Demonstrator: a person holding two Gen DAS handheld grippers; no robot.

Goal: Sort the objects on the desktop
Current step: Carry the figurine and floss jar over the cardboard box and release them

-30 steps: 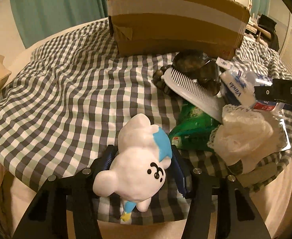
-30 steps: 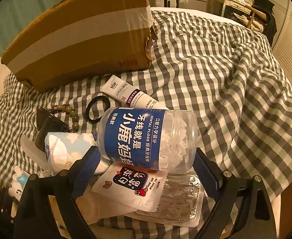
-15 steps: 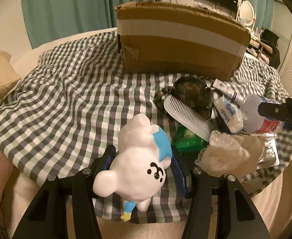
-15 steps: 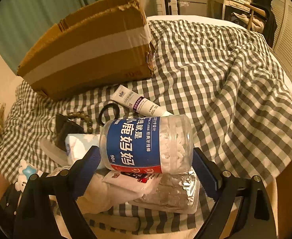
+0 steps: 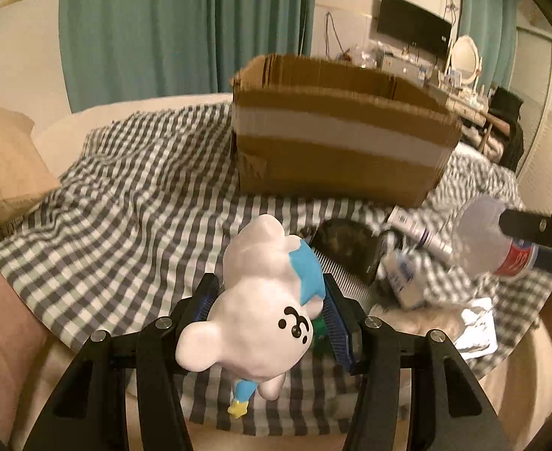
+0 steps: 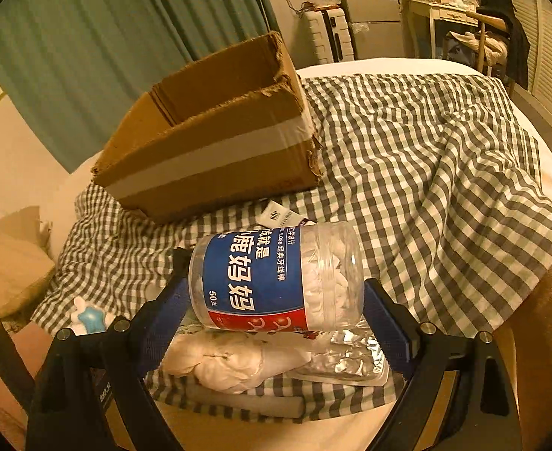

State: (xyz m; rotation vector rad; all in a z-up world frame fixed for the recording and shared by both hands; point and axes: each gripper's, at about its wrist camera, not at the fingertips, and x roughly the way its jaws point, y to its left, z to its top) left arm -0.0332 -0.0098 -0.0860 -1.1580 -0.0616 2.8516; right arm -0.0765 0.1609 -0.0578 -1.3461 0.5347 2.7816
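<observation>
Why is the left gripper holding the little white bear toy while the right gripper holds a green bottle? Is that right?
Nearly. The left gripper does hold the white bear toy, but the right gripper holds a clear jar of dental floss picks with a blue label, not a green bottle. The right wrist view shows it.

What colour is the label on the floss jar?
Mostly blue with white lettering and a red band at one end; the floss jar shows best in the right wrist view.

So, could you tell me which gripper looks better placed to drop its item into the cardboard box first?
Probably the left gripper: its white toy figure lines up with the cardboard box straight ahead. The right gripper, holding the floss jar, sees the box off to its left.
</observation>
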